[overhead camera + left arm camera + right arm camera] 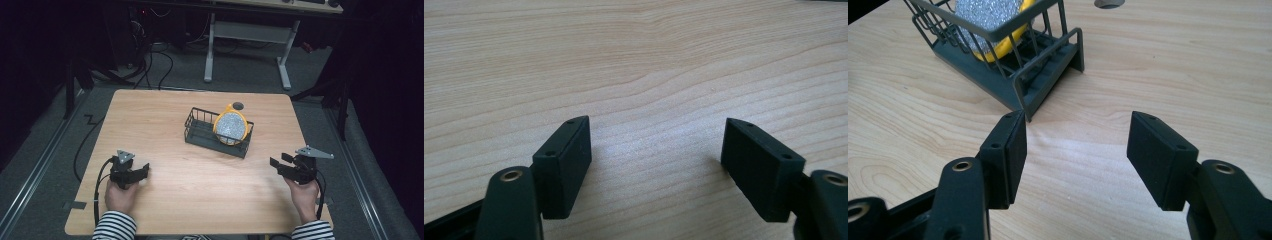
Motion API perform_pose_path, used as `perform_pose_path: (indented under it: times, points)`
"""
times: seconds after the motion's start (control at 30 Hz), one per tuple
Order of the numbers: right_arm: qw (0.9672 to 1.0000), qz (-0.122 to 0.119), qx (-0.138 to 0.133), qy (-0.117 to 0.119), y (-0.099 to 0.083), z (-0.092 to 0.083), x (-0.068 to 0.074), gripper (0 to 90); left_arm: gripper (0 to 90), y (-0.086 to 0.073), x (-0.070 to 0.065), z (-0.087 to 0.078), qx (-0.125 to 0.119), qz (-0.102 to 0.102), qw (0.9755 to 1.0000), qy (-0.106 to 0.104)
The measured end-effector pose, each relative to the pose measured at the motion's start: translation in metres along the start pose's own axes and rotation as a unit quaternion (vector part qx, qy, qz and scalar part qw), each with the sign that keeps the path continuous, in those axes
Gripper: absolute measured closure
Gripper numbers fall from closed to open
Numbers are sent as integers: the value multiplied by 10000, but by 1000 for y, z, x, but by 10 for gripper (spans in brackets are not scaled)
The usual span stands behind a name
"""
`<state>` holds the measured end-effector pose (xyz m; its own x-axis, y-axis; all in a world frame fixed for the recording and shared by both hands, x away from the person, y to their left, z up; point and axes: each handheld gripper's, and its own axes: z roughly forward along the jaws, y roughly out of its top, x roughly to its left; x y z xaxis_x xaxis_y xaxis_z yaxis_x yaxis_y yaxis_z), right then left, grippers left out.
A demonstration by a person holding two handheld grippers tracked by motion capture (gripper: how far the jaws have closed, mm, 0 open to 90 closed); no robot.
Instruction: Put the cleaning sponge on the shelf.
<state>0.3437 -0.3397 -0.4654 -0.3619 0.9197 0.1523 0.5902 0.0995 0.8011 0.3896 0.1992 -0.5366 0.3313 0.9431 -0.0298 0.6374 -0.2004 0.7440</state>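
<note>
facing rack [1013, 75], right gripper [1075, 145]

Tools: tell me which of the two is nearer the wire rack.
The right tool. It sits off the dark wire rack's corner, with the rack close ahead in its own view; the left tool faces bare table.

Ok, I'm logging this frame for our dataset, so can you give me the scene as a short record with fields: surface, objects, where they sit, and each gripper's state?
surface: light wooden table
container: dark wire basket, past mid-table
contents: round yellow-rimmed scrubber with a silver glittery face, standing tilted in the basket
other: small dark round spot on the table beyond the basket
left gripper: open, nothing between the jaws, over bare wood at the near left
right gripper: open, nothing between the jaws, at the near right, facing the basket's corner
</note>
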Motion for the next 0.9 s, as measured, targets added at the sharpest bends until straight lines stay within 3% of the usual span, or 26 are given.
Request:
perform_pose_path:
  times: [0.5, 0.63, 0.9]
  points:
    - [9997, 131, 186, -60, -34, 15, -7, 448, 292, 0, -1, 0, 11, 21, 10000, 16]
    - [9993, 153, 297, -175, -44, 21, -9, 438, 292, 0, -1, 0, 10, 23, 10000, 23]
    - [9987, 199, 254, -382, -55, 23, -13, 433, 292, 0, -1, 0, 17, 32, 10000, 51]
